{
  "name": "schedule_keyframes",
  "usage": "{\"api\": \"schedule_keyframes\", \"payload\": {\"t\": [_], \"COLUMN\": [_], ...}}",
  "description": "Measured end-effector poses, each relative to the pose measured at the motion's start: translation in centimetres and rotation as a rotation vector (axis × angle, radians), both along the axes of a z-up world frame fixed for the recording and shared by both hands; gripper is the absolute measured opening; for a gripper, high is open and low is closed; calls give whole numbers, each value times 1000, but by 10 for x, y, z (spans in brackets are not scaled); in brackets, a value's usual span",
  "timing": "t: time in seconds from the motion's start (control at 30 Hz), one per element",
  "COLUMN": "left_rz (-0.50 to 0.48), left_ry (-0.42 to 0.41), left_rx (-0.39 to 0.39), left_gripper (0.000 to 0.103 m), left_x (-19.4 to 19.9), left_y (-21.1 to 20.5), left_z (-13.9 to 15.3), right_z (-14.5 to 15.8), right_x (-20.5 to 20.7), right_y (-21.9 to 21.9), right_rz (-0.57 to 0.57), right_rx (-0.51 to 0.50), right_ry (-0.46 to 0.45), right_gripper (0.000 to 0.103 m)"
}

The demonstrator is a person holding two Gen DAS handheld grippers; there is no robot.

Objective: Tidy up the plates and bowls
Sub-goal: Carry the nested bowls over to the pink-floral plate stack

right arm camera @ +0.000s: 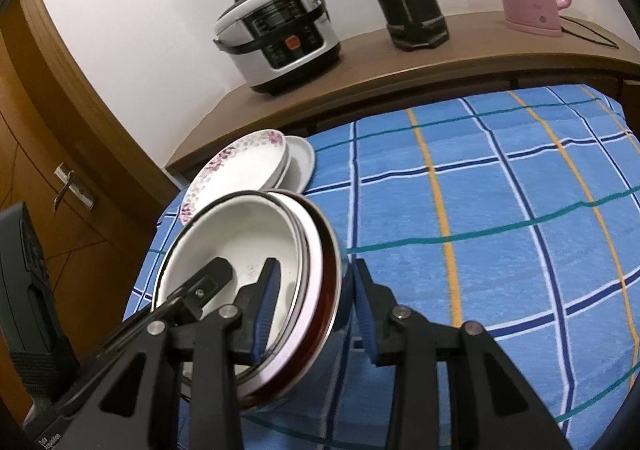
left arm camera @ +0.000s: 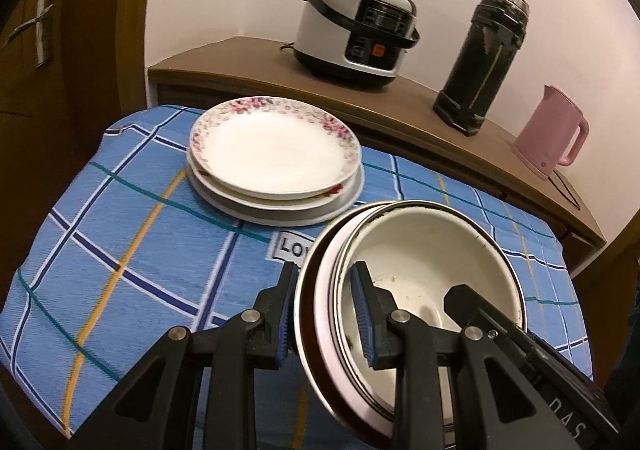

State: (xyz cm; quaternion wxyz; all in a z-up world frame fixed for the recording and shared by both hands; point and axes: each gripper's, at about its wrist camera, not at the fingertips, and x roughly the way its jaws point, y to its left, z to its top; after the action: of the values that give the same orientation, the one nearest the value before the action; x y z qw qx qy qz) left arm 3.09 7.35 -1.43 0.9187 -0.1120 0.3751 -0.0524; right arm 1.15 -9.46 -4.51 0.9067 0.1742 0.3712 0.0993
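Blue pads of my left gripper sit either side of the rim of the nested bowls, one finger outside and one inside, closed in on the wall. My right gripper straddles the opposite rim the same way, though a sliver of gap shows by its outer pad, so I cannot say for sure it is pressing. The bowls are near the front edge of the table, and I think they are tipped and lifted off the checked cloth, but the fisheye makes that hard to judge. The stack of plates rests toward the table's back left corner, well apart from the bowls.

The risk I see is slippage: several bowls share one pinch, so an inner one could slide out if I tilt further, or the whole set could twist if one hand leads the other.

My left view shows the plates' faces and the label on the cloth; my right view shows the bare right side of the table and the brown outer bowl's wall.
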Motion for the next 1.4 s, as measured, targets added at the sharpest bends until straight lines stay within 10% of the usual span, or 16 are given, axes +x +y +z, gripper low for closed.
{"api": "schedule_keyframes", "payload": {"t": [1.4], "left_rz": [144], "left_ry": [-60], "left_rx": [15], "left_gripper": [30], "left_x": [30], "left_y": [73], "left_z": [30], "right_z": [19], "right_x": [51], "right_y": [76], "right_rz": [138], "right_rx": [22], "right_ry": [-39], "right_gripper": [37]}}
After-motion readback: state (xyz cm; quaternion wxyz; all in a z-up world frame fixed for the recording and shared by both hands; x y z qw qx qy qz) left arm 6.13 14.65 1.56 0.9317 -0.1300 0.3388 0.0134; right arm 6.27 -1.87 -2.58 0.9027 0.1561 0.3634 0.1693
